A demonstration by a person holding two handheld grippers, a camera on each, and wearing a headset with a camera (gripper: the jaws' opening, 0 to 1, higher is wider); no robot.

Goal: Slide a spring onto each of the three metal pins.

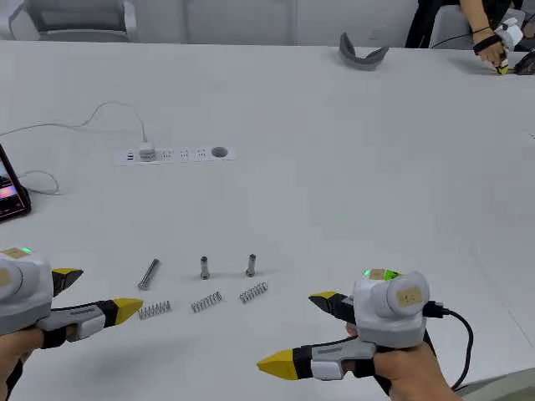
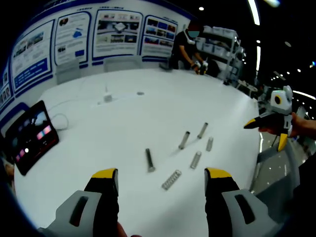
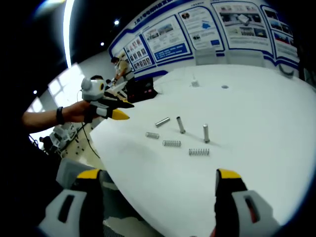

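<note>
**Left gripper** (image 1: 96, 292): jaws spread wide, nothing held. It sits low over the white table (image 1: 351, 192), tips pointing across toward the right gripper.

**Right gripper** (image 1: 299, 330): jaws wide apart, nothing held. Its tips point back toward the left gripper.

**Pins, three:** in a row on the table between the two grippers, clear of both.
- The lying pin (image 1: 149, 273) is on its side, closest to the left gripper.
- The middle pin (image 1: 205, 267) stands upright.
- The end pin (image 1: 251, 265) stands upright, closest to the right gripper.

**Springs, three:** flat on the table, one near each pin and none on a pin.
- The first spring (image 1: 155, 310) lies just past the left gripper's tip.
- The second spring (image 1: 206, 302) lies midway along the row.
- The third spring (image 1: 253, 292) lies a little ahead of the right gripper's upper tip.

**Other items:**
- A power strip (image 1: 175, 154) with a plugged white cable (image 1: 100, 113) lies well beyond the pins.
- A dark tablet (image 1: 8, 188) with a lit screen sits beyond the left gripper.
- A grey curved band (image 1: 362, 52) lies far across the table.
- Another person (image 1: 493, 38) is at the far edge.
</note>
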